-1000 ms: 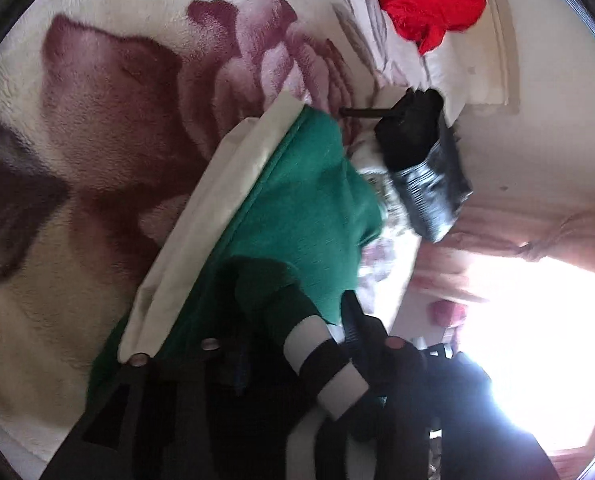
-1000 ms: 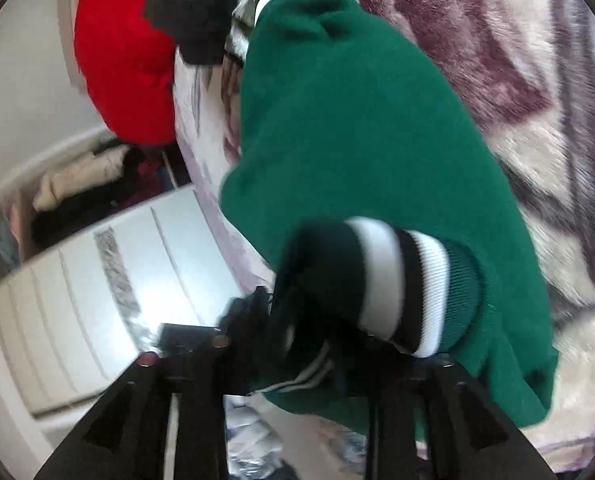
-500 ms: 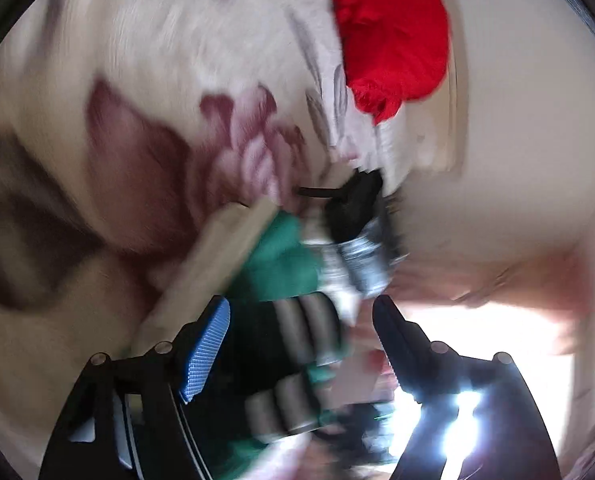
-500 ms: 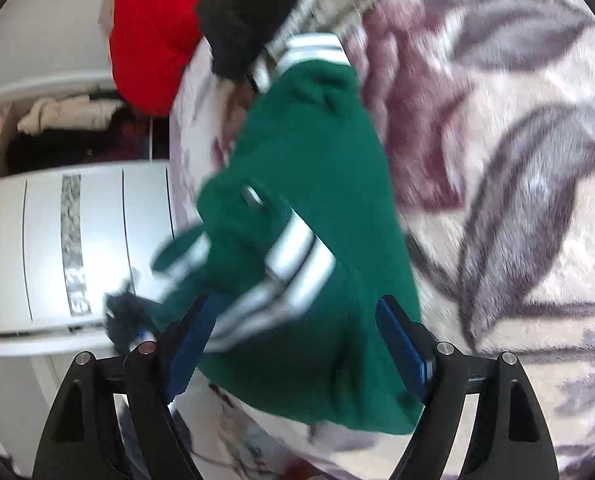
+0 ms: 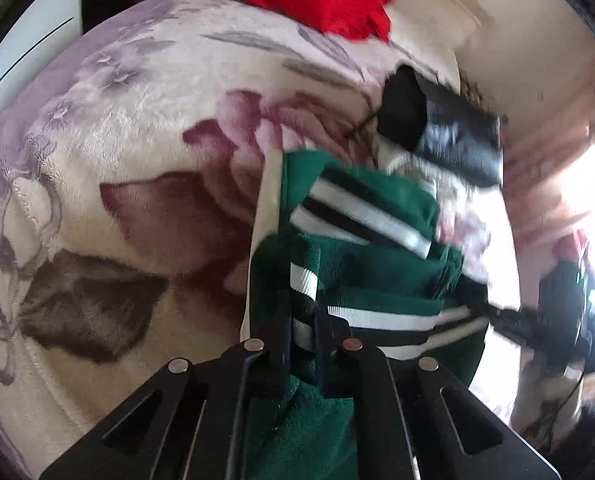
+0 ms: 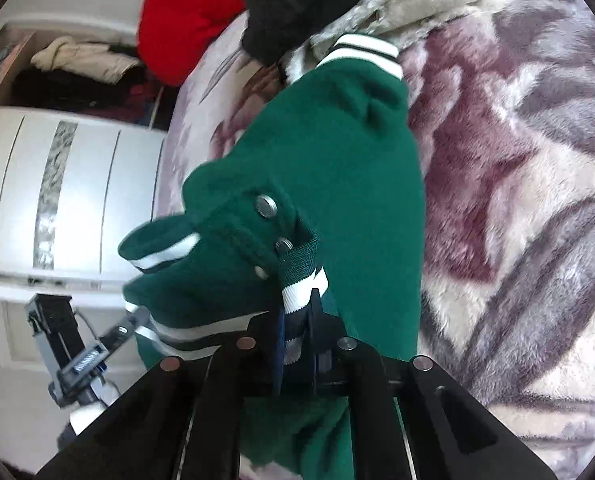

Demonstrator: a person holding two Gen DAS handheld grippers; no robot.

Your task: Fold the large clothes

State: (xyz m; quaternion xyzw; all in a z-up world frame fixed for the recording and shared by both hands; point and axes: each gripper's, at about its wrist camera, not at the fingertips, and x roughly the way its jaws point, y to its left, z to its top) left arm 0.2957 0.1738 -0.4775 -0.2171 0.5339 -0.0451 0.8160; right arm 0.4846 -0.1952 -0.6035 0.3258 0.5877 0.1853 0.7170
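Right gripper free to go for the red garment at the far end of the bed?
Probably not yet. The right gripper is shut on the green jacket's striped hem, and the red garment lies beyond a black garment. It would need to release first.

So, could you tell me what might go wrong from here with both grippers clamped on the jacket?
Both the left gripper and right gripper pinch only the striped ribbed trim of the green jacket, so a thin edge might slip free. The bunched cloth may fold unevenly. The jacket could also snag the black garment close beside it.
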